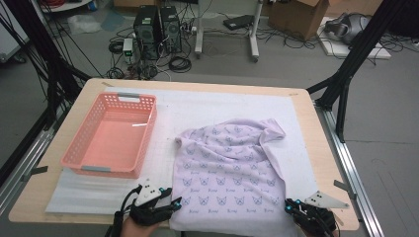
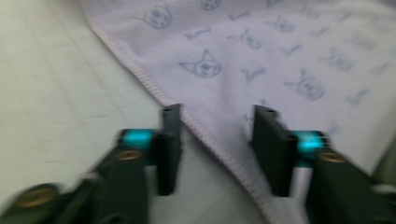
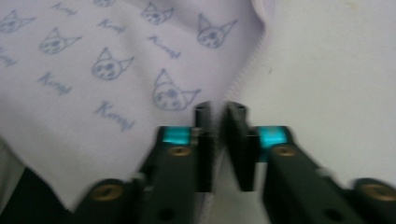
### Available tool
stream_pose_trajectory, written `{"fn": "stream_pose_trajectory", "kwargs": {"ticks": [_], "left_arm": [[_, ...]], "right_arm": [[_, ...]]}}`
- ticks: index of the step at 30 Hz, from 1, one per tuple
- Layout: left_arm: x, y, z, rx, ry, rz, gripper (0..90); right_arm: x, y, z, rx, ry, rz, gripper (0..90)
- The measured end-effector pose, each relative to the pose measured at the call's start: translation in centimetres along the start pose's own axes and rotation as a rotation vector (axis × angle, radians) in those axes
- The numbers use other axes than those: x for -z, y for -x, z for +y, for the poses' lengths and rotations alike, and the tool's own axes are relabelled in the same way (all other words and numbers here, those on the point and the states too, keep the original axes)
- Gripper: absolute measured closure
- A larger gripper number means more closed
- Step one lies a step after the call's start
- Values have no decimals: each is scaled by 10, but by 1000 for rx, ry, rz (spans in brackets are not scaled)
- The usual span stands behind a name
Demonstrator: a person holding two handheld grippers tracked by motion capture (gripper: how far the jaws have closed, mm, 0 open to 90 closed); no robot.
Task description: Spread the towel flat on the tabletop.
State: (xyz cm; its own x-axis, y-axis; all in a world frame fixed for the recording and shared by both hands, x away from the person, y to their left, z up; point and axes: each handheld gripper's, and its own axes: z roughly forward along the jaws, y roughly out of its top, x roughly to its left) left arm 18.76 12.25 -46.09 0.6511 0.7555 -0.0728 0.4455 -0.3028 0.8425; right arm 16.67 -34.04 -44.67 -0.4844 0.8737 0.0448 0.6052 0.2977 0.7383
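Note:
A lilac towel (image 1: 227, 168) printed with blue cat faces lies rumpled on the white mat, its far right corner folded over. My left gripper (image 1: 175, 202) is at the towel's near left edge. In the left gripper view it (image 2: 217, 114) stands open, and the towel's (image 2: 280, 56) stitched hem runs between the two jaws. My right gripper (image 1: 288, 206) is at the near right edge. In the right gripper view it (image 3: 218, 109) is closed to a narrow slit on the hem of the towel (image 3: 93, 70).
A pink plastic basket (image 1: 111, 136) with nothing in it stands on the left of the white mat (image 1: 212, 106). The wooden table (image 1: 321, 148) ends close to both hands. Black frame poles, computers and cables are on the floor beyond.

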Motion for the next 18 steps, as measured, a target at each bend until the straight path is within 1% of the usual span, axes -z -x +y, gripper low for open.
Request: {"fn": "stream_pose_trajectory", "kwargs": {"ticks": [1,2,3,5,7,9,10,11,12,13,14,15,16,17,18], "left_arm": [[3,-2,-1,14,-9,-42,779],[7,-1,-3,40,-13,-54,875],[12,-1,-6,46,-18,-64,877],[21,0,-12,84,-23,-87,879],[27,0,-15,120,-40,-130,879],[28,2,-17,124,-22,-159,876],[27,4,-16,115,-16,-164,869],[26,5,-14,110,-2,-163,845],[24,5,-12,107,15,-151,771],[23,5,-9,101,24,-143,712],[21,4,-7,82,31,-123,710],[19,2,-4,62,38,-98,707],[17,-1,-1,65,42,-79,687],[14,-5,3,87,47,-62,643],[11,-10,6,113,56,-58,582]], "right_arm": [[2,-2,-1,10,-7,-9,869],[4,-3,-2,17,-15,-9,871],[8,-4,-4,20,-19,-4,872],[16,-6,-12,13,-25,22,874],[24,-5,-19,1,-35,46,877],[29,-5,-24,3,-44,58,873],[30,-6,-25,5,-39,68,861],[31,-7,-25,14,-23,77,799],[31,-8,-24,14,3,72,688],[31,-9,-21,0,34,64,636],[31,-10,-19,-8,61,58,606],[30,-10,-16,-10,77,50,590],[28,-10,-13,-6,85,36,583],[26,-9,-10,-2,88,16,577],[22,-9,-7,1,85,-3,568]]}}
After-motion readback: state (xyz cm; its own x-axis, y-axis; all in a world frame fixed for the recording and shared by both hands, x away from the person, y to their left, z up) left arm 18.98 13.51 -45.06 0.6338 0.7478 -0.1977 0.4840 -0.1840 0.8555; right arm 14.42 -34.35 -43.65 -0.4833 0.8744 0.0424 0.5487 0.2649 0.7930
